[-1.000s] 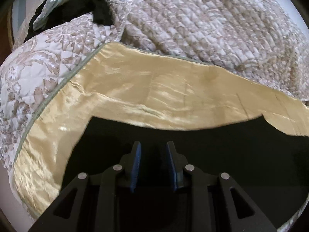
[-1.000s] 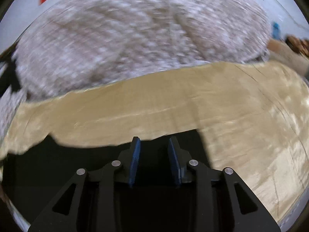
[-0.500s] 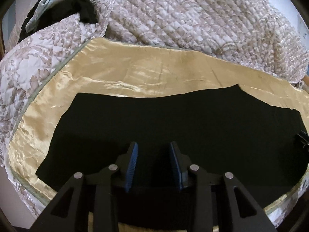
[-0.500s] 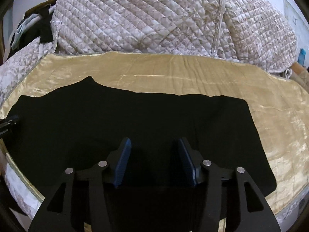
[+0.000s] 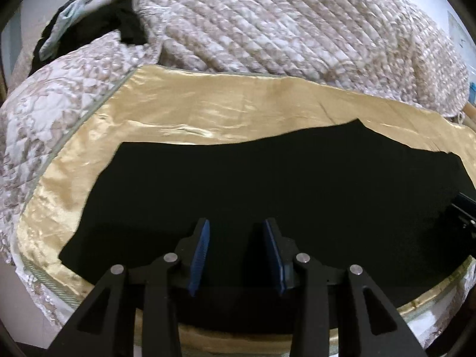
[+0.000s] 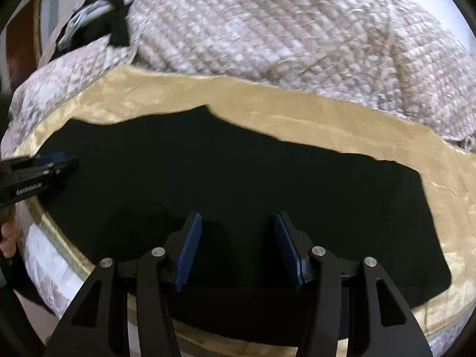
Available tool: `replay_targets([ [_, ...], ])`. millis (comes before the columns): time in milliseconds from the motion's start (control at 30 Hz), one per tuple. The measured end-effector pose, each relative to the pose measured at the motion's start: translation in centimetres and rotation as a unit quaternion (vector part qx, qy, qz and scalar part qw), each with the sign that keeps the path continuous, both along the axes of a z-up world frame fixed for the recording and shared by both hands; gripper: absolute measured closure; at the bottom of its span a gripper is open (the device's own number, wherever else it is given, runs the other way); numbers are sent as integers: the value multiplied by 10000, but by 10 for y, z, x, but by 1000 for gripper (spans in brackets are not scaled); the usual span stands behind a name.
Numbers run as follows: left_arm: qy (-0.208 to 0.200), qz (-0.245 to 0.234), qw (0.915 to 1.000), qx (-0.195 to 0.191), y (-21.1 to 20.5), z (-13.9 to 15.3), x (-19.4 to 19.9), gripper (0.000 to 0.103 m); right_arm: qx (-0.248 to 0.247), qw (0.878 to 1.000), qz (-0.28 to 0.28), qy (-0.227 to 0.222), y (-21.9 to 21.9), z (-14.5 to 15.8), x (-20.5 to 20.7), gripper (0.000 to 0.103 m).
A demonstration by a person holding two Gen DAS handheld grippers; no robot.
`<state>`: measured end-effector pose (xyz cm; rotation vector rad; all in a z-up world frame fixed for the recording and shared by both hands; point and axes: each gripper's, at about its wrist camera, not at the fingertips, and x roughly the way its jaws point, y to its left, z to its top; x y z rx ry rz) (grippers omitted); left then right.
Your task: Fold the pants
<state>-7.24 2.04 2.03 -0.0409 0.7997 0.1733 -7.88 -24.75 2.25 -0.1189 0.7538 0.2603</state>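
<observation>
Black pants point(image 5: 267, 184) lie flat on a gold satin sheet point(image 5: 208, 110), spread left to right near the bed's front edge. They also show in the right wrist view point(image 6: 253, 178). My left gripper point(image 5: 236, 238) is open and empty above the pants' near edge, towards their left end. My right gripper point(image 6: 238, 232) is open and empty above the near edge, towards their right end. The left gripper shows at the left edge of the right wrist view point(image 6: 56, 160). The right gripper's tip shows at the right edge of the left wrist view point(image 5: 464, 208).
A bunched quilted beige blanket point(image 5: 282, 26) fills the back of the bed. A quilted floral cover point(image 5: 44, 113) lies at the left. Dark and pale blue clothes point(image 5: 89, 9) are piled at the far left corner. The bed's front edge point(image 5: 53, 285) drops off below the pants.
Both grippers have pulled back and up from the pants, so the whole garment now shows. The right gripper's jaws have opened wider.
</observation>
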Motion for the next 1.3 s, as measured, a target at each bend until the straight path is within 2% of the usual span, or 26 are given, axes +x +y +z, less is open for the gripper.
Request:
replay_targets([
  [233, -6, 277, 9996, -33, 17, -2, -3, 61, 118, 9988, -456, 108, -22, -2, 7, 51],
  [767, -16, 696, 9975, -95, 46, -1, -12, 61, 138, 9987, -475, 89, -25, -1, 9, 51],
  [1067, -192, 1360, 9885, -632, 94, 4, -45, 61, 223, 9981, -566, 85, -28, 0, 10, 51],
  [1133, -279, 1477, 9861, -711, 104, 6, -50, 55, 236, 9981, -567, 89, -28, 0, 10, 51],
  [1300, -220, 1828, 9781, -974, 127, -2, -50, 49, 265, 9981, -553, 99, -28, 0, 11, 51],
])
